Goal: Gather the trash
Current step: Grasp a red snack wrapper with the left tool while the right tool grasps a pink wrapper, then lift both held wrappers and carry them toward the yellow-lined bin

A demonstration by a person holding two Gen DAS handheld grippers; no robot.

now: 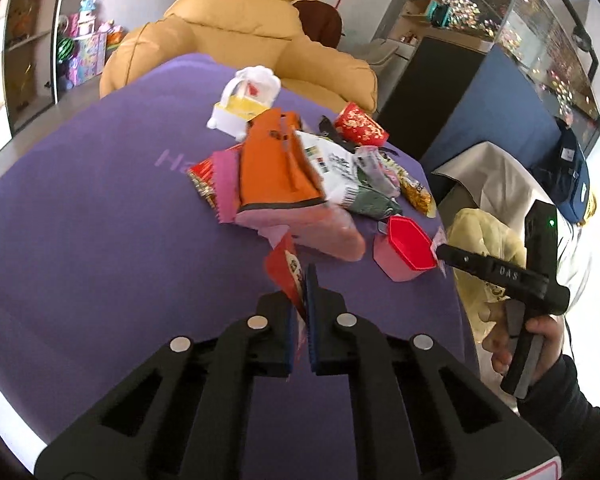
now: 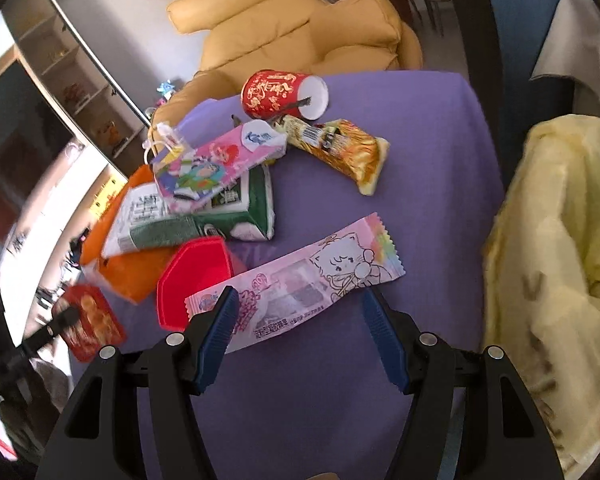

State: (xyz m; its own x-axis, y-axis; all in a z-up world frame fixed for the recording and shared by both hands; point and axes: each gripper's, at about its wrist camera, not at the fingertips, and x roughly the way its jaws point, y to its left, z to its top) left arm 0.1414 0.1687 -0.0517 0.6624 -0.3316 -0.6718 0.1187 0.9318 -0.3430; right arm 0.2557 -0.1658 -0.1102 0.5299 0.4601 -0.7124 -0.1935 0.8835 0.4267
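A small red wrapper (image 1: 286, 270) is pinched in the closed left gripper (image 1: 300, 320) near the surface's (image 1: 100, 240) front edge, seemingly by one corner only, so it could be dropped before the yellow bag (image 2: 560, 240) is reached, while the pink cat wrapper (image 2: 300, 288) lies between the wide-open right gripper's (image 2: 300, 336) fingers.

The left wrist camera sits close behind the left gripper (image 1: 300, 300), angled down across the purple tablecloth (image 1: 100, 240) toward the yellow armchair (image 1: 252, 28), with the right gripper (image 1: 444, 254) at its right edge. The right wrist camera sits behind the right gripper (image 2: 296, 308), angled down over the same tablecloth (image 2: 420, 140) from nearer the yellow bag (image 2: 552, 220). Both views share the litter pile, including the red hexagonal tub (image 1: 404, 246) (image 2: 196, 276) and red paper cup (image 1: 360, 124) (image 2: 284, 94).
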